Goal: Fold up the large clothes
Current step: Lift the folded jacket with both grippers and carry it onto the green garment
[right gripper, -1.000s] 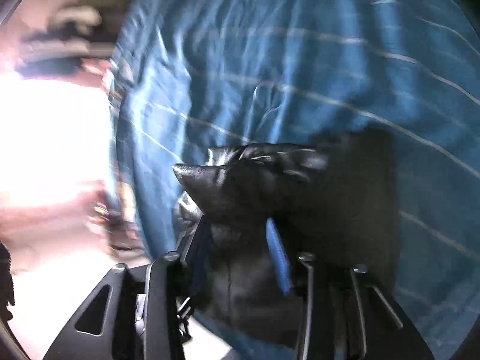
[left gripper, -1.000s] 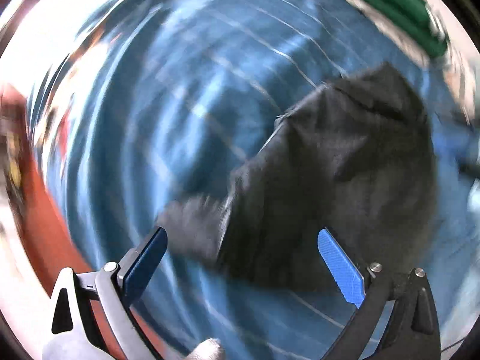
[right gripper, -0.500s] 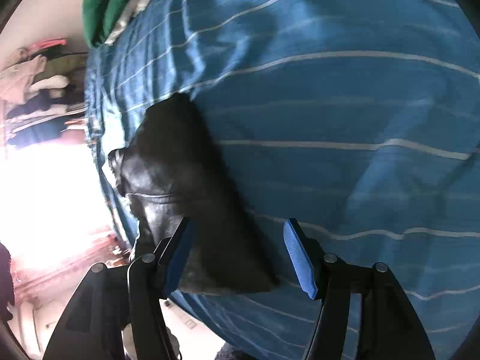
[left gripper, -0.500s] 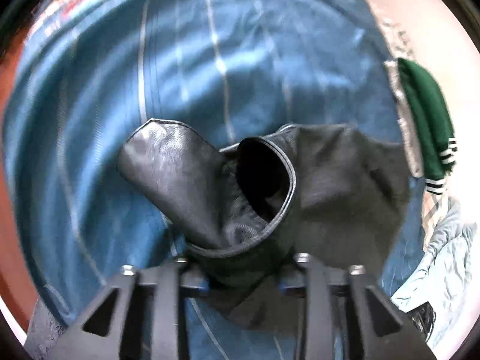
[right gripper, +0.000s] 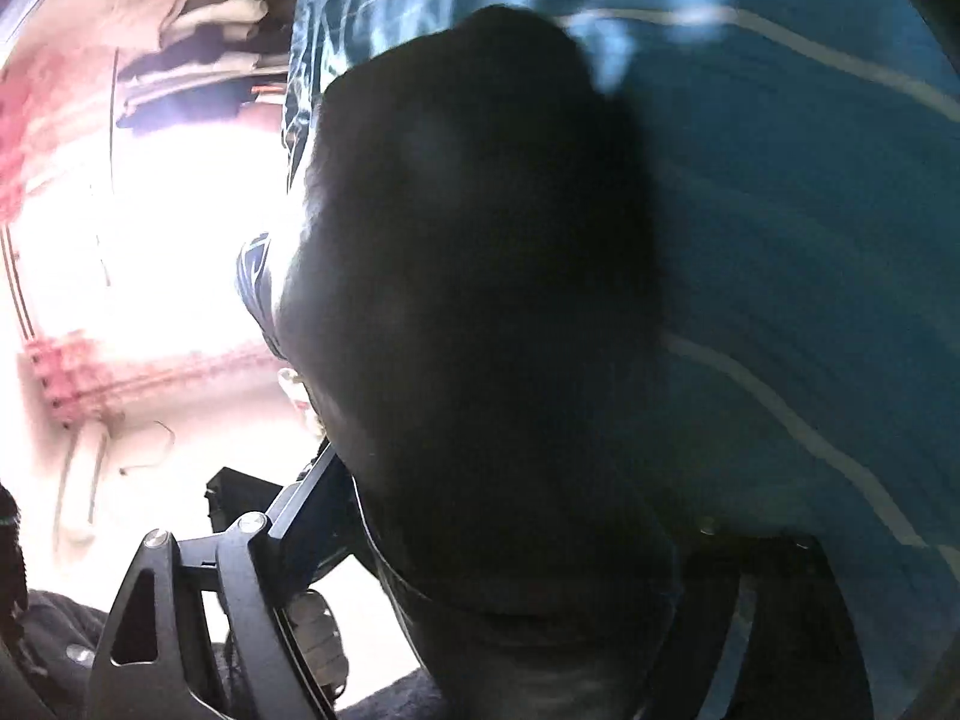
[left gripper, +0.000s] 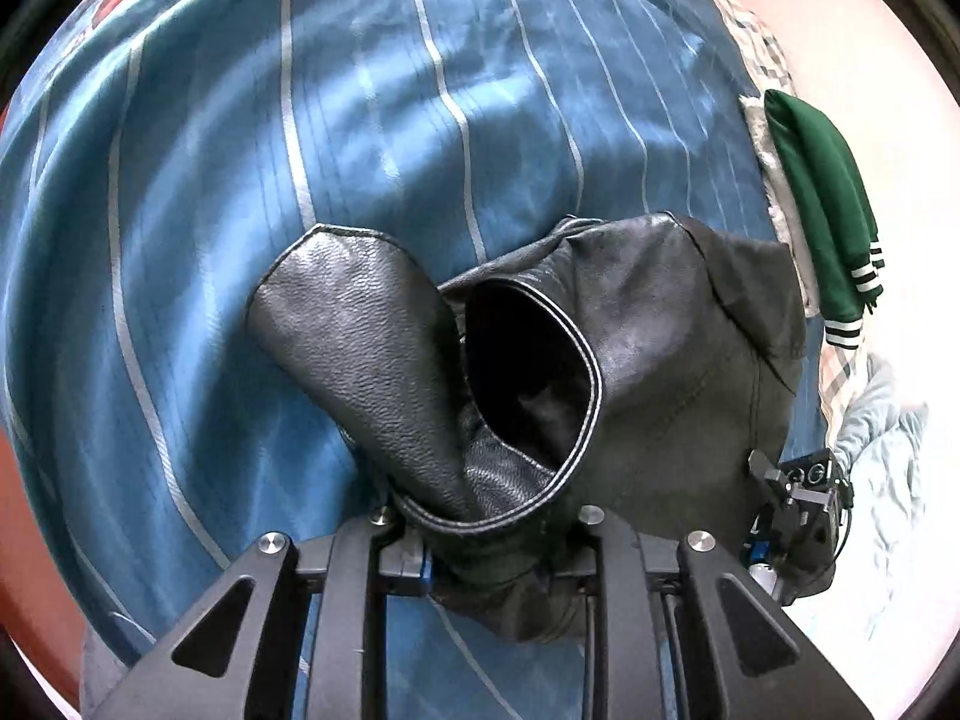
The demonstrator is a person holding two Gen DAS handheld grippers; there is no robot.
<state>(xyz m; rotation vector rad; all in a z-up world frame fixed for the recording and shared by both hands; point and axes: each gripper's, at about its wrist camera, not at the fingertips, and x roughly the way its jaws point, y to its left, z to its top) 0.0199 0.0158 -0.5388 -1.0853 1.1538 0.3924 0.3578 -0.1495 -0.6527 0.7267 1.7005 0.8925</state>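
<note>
A black leather jacket point(left gripper: 648, 360) lies bunched on a blue striped bedspread point(left gripper: 300, 120). My left gripper point(left gripper: 486, 546) is shut on the jacket's stitched edge, with a sleeve point(left gripper: 360, 348) sticking up to the left and an open cuff beside it. In the right wrist view the jacket point(right gripper: 468, 300) is a dark blurred mass filling the space between my right gripper's fingers point(right gripper: 300, 498); the right finger is hidden in shadow and whether the jaws grip the cloth cannot be told. The right gripper also shows in the left wrist view point(left gripper: 798, 516) at the jacket's right edge.
A green garment with white stripes point(left gripper: 828, 204) lies at the bed's right edge over a checked sheet point(left gripper: 756, 48). Pale crumpled cloth point(left gripper: 882, 438) lies lower right. In the right wrist view, stacked clothes point(right gripper: 204, 54) sit beyond the bed's edge under bright glare.
My left gripper closed on the jacket's edge and now holds it steady. My right gripper let go of the jacket, opened, then moved in so the jacket fills its view.
</note>
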